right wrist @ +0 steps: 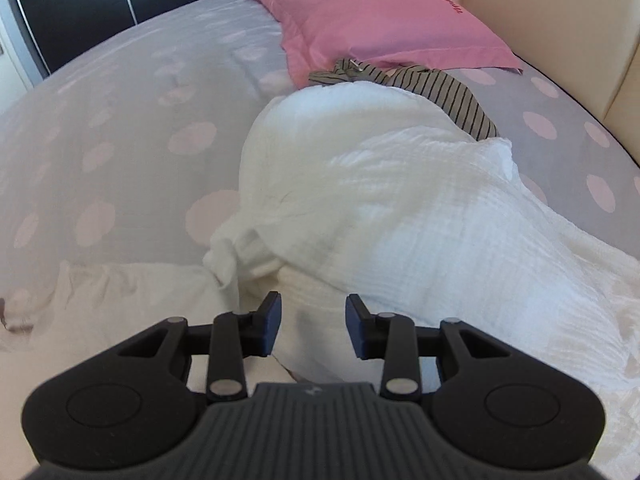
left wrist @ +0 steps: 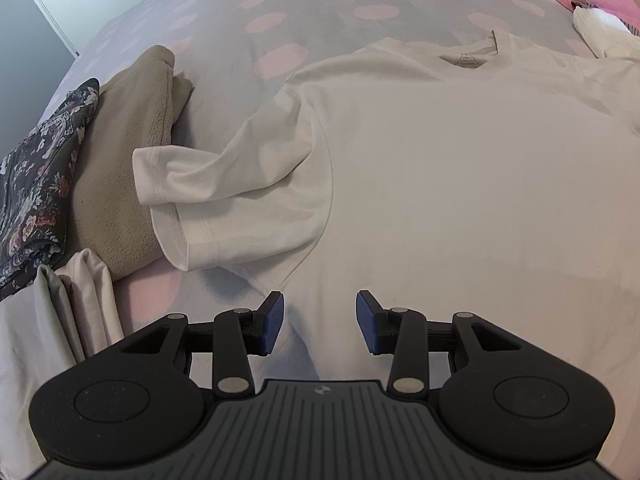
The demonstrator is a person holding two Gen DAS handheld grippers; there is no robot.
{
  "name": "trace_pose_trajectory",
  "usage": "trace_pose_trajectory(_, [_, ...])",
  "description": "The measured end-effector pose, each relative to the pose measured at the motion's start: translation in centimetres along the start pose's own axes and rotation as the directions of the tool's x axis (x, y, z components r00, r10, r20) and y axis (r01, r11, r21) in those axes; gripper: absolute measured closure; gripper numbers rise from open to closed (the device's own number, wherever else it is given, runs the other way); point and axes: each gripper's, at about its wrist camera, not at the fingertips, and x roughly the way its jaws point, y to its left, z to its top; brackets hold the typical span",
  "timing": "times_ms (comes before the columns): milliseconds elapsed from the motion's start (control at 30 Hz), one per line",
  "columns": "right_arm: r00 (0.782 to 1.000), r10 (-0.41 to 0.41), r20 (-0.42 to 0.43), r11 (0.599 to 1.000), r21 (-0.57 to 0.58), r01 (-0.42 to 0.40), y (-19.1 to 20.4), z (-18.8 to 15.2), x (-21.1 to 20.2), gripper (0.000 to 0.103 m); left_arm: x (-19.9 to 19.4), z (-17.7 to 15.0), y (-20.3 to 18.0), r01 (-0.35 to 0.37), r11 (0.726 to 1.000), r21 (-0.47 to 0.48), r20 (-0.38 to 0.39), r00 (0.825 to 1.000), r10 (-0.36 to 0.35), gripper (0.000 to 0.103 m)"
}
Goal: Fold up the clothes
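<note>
A cream T-shirt (left wrist: 440, 168) lies spread flat on the dotted bedspread, collar at the far side, its left sleeve (left wrist: 208, 192) crumpled outward. My left gripper (left wrist: 320, 320) hovers open over the shirt's side just below that sleeve, nothing between its blue pads. In the right wrist view my right gripper (right wrist: 313, 326) stands open above white cloth, with a heap of crinkled white fabric (right wrist: 380, 208) just ahead of it. A flat cream cloth (right wrist: 120, 304), perhaps the shirt's edge, lies to its left.
Folded clothes sit at the left: a tan fleece (left wrist: 132, 152), a dark floral garment (left wrist: 36, 176) and pale cloth (left wrist: 72, 308). A pink pillow (right wrist: 372, 20) and a striped garment (right wrist: 452, 96) lie beyond the white heap. A beige headboard (right wrist: 560, 24) borders the bed.
</note>
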Motion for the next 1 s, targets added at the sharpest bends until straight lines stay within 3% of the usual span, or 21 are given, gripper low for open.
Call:
trace_pose_trajectory(133, [0.996,0.09,0.001,0.995,0.053,-0.09,-0.1,-0.2,1.1,0.064,0.4,0.2,-0.2,0.002,1.0,-0.002,-0.005,1.0,-0.002,0.065])
trace_pose_trajectory(367, [0.984,0.166,0.057,0.979,0.11,-0.171,1.6,0.7,2.3,0.064,1.0,0.2,0.1,-0.007,1.0,-0.006,-0.024,1.0,0.007,0.065])
trace_pose_trajectory(500, [0.982,0.175,0.074,0.974,0.132,-0.183,2.2,0.7,2.4,0.065,1.0,0.1,0.5,-0.008,1.0,-0.017,-0.028,1.0,0.007,0.065])
trace_pose_trajectory(667, [0.978,0.175,0.11,0.98,0.074,-0.184,3.4,0.6,1.2,0.065,0.8,0.1,1.0,-0.003,1.0,-0.027,-0.022,1.0,0.002,0.065])
trace_pose_trajectory(800, [0.982,0.169,0.081,0.985,0.028,-0.172,3.9,0.3,1.5,0.051,0.6,0.2,1.2,-0.004,0.999,-0.037,-0.02,1.0,0.003,0.065])
trace_pose_trajectory(867, [0.99,0.13,0.059,0.991,0.003,-0.13,4.1,-0.1,2.3,0.051,0.5,0.2,1.2,-0.004,0.999,-0.037,-0.02,1.0,0.003,0.065])
trace_pose_trajectory(967, [0.999,0.04,0.037,0.999,-0.032,-0.039,3.9,-0.9,3.7,0.063,0.5,0.2,1.1,-0.003,0.999,-0.035,-0.019,1.0,0.003,0.065])
trace_pose_trajectory(1000, [0.999,0.042,0.031,0.999,-0.03,-0.041,3.8,-1.0,3.8,0.078,0.5,0.2,1.1,-0.004,0.999,-0.032,-0.02,1.0,0.003,0.065])
